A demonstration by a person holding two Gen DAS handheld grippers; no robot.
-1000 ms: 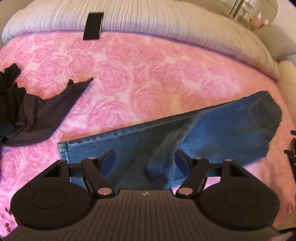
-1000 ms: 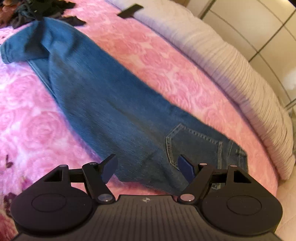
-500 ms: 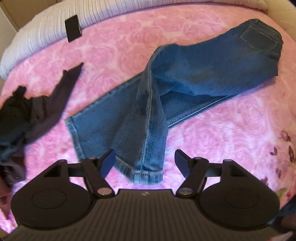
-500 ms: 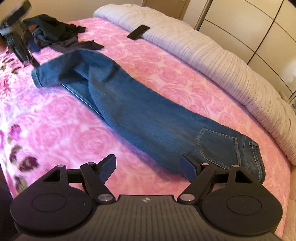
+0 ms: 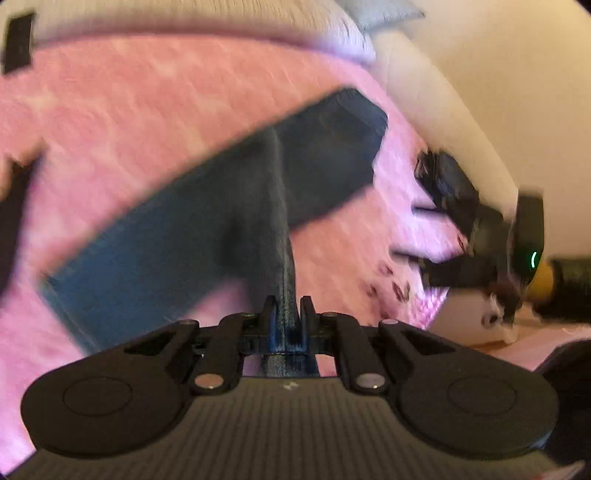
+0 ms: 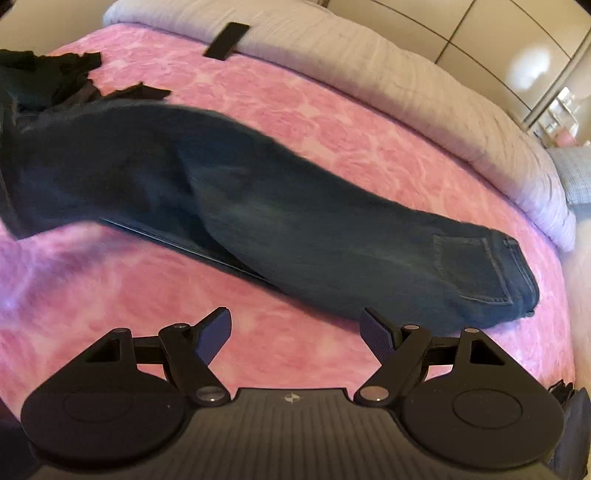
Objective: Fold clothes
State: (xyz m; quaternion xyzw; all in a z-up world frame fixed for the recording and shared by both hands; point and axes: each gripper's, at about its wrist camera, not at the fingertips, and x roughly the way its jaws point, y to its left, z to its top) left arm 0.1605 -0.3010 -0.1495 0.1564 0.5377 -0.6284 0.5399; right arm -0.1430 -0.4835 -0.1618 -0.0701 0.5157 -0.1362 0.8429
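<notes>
Blue jeans (image 5: 166, 240) lie stretched across the pink rose blanket (image 5: 129, 110). My left gripper (image 5: 288, 306) is shut on the hem of one leg, and that leg runs up from the jaws as a raised ridge of denim. In the right wrist view the jeans (image 6: 295, 229) lie on a slant, back pocket (image 6: 469, 266) at the right end, and the left end looks lifted and blurred. My right gripper (image 6: 295, 328) stands open over bare blanket just in front of the waist end, nothing between its fingers. It also shows as a blurred right gripper (image 5: 410, 232) at the bed's edge.
A pile of dark clothes (image 6: 44, 74) lies at the far left of the bed. A black flat object (image 6: 226, 40) rests on the grey-white ribbed cover (image 6: 369, 62) along the head of the bed. Wardrobe doors (image 6: 480, 29) stand behind. The blanket's right edge (image 6: 554, 295) drops off.
My left gripper has shut on the jeans' leg hem and swung round with it. The right gripper has drawn back off the jeans to the blanket in front of the waist end.
</notes>
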